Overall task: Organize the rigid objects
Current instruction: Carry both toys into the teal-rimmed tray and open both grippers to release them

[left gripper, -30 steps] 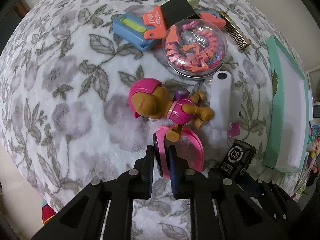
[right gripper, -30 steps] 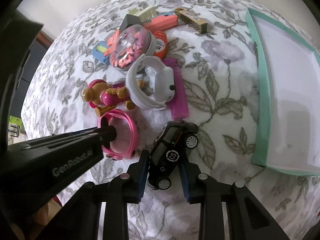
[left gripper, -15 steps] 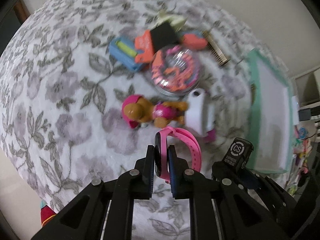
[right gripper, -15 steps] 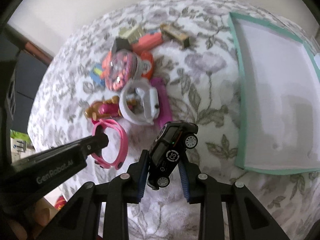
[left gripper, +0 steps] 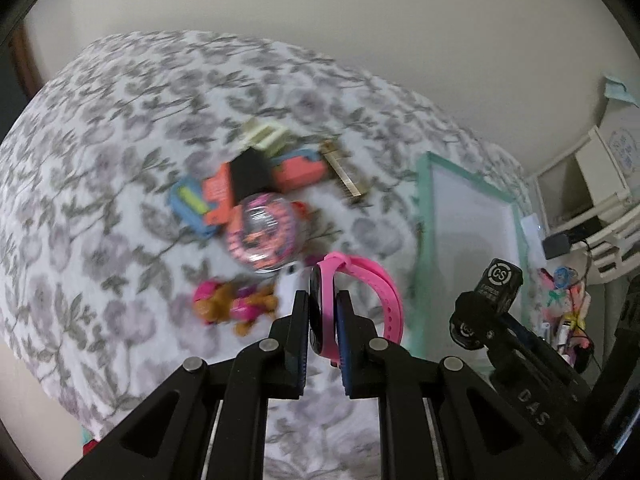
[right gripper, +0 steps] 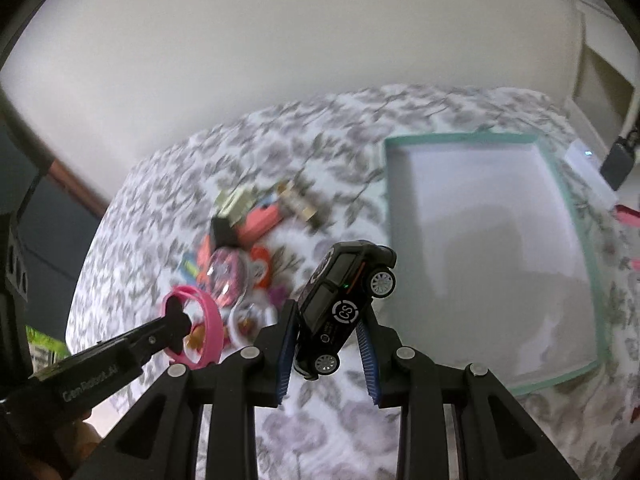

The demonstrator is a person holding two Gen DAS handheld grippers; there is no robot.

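Left gripper (left gripper: 323, 322): jaws closed on the face of a pink wristwatch (left gripper: 352, 300), its strap looping out to the right; the watch is held in the air above the floral bedspread (left gripper: 100, 208). Right gripper (right gripper: 326, 344): jaws closed on a black toy car (right gripper: 344, 300), nose tilted upward, white "CS" roundel on its roof, also clear of the bedspread. Teal-rimmed tray (right gripper: 596, 280): white interior, lying on the bedspread to the right of both grippers; the car is near its left edge but not over it. Remaining pile on the bedspread, blurred: clear dome with pink and orange contents (left gripper: 266, 238); pink-and-brown dog figure (left gripper: 232, 306) in front of the dome; blue case with green strip (left gripper: 188, 206); orange pieces and a black block (left gripper: 250, 176) behind the dome; cream item (left gripper: 266, 136) at the far end; gold patterned bar (left gripper: 346, 172) between pile and tray. Plain pale wall (right gripper: 280, 40) behind.
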